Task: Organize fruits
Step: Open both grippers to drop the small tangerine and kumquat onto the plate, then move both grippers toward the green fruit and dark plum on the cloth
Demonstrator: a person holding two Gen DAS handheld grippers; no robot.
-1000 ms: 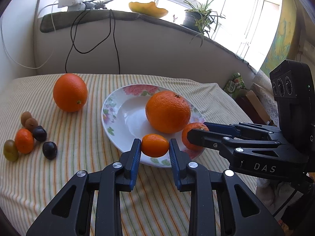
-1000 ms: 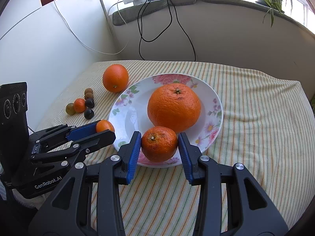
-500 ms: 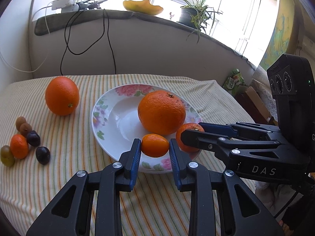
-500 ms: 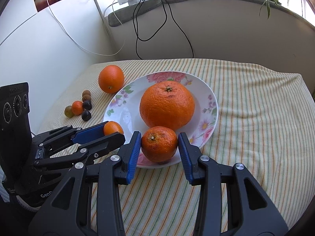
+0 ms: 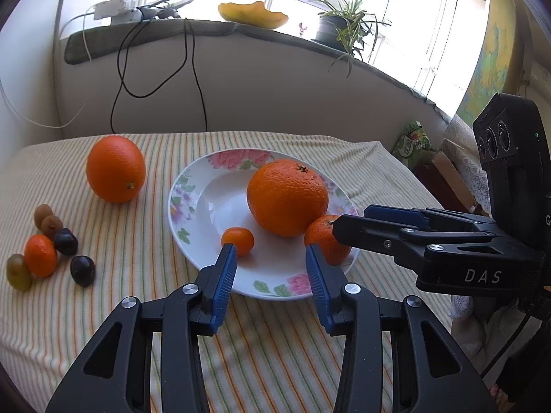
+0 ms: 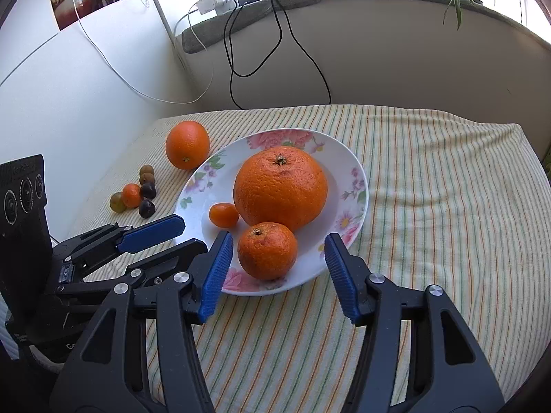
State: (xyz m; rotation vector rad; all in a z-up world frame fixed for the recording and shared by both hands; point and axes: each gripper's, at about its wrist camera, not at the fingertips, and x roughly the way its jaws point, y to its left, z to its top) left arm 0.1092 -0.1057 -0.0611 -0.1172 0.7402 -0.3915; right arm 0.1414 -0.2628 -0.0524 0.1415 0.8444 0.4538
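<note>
at the bottom of the left wrist view, the left gripper (image 5: 271, 254) has just been spreading its blue-padded jaws, and they stand released. a tiny mandarin (image 5: 238, 241) sits on the plate just past the tip of the left-hand finger, no longer pinched.

at the bottom of the right wrist view, the right gripper (image 6: 279, 246) has likewise just been opening. a small tangerine (image 6: 267, 251) rests between its parted jaws with clear gaps on both sides — let go, lying on the near rim of the plate.

the floral white plate (image 6: 358, 186) sits mid-frame on a striped tablecloth (image 6: 430, 206). behind the two small fruits, at the plate's centre, stands a large orange (image 6: 280, 187), touching the tangerine.

off the plate, toward the left of the frame, a cluster of small fruits (image 6: 136, 197) lies on the cloth — one orange, the others dark or greenish. farther back, beside the plate's left edge, is a second orange (image 6: 187, 144).

in the upper part of the frame, black cables (image 6: 275, 51) hang from a windowsill.
</note>
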